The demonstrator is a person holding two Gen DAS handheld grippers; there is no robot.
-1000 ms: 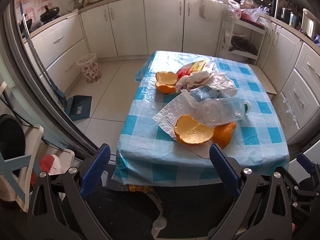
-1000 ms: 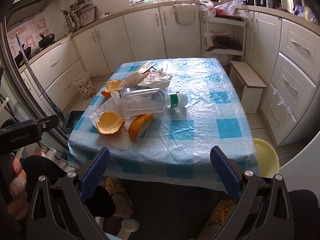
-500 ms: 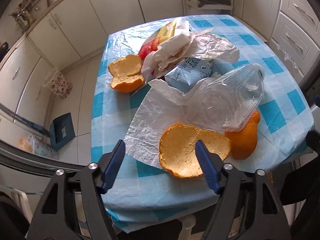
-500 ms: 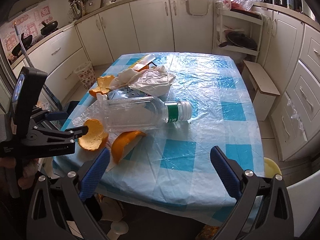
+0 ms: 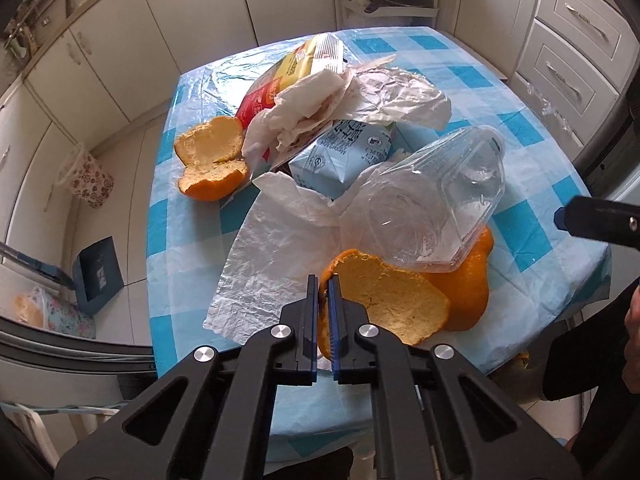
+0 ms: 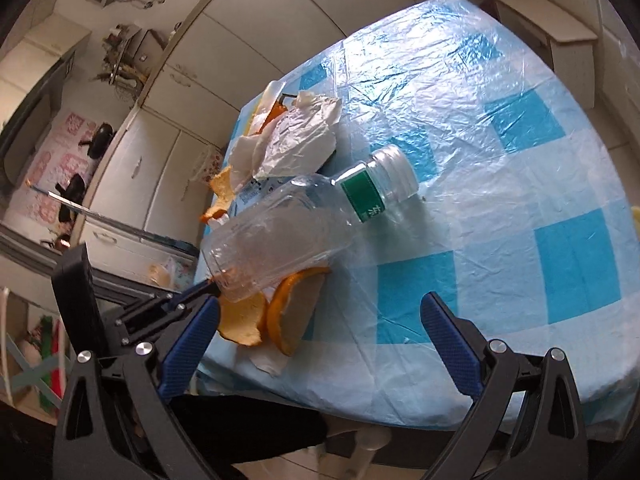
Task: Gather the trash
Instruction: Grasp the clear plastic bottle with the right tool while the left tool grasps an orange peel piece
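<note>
A pile of trash lies on the blue-checked table (image 5: 532, 80). My left gripper (image 5: 325, 284) is shut on the rim of the near orange peel (image 5: 388, 304), which rests on a white plastic bag (image 5: 276, 256). A clear empty bottle (image 5: 436, 208) leans over that peel and a second peel piece (image 5: 468, 280). In the right wrist view the bottle (image 6: 288, 232) lies on its side with a green label. My right gripper (image 6: 320, 312) is open and empty just in front of the peels (image 6: 244, 320), near the table's front edge.
Behind lie a blue carton (image 5: 344, 156), crumpled paper (image 5: 392, 100), a red-yellow wrapper (image 5: 288, 72) and another orange peel (image 5: 212, 156). A floral bin (image 5: 88, 180) and a dustpan (image 5: 98, 276) are on the floor at left. Cabinets ring the room.
My left gripper has moved in and closed on the near orange peel's rim. My right gripper has tilted and come closer to the bottle and peels, still open.
</note>
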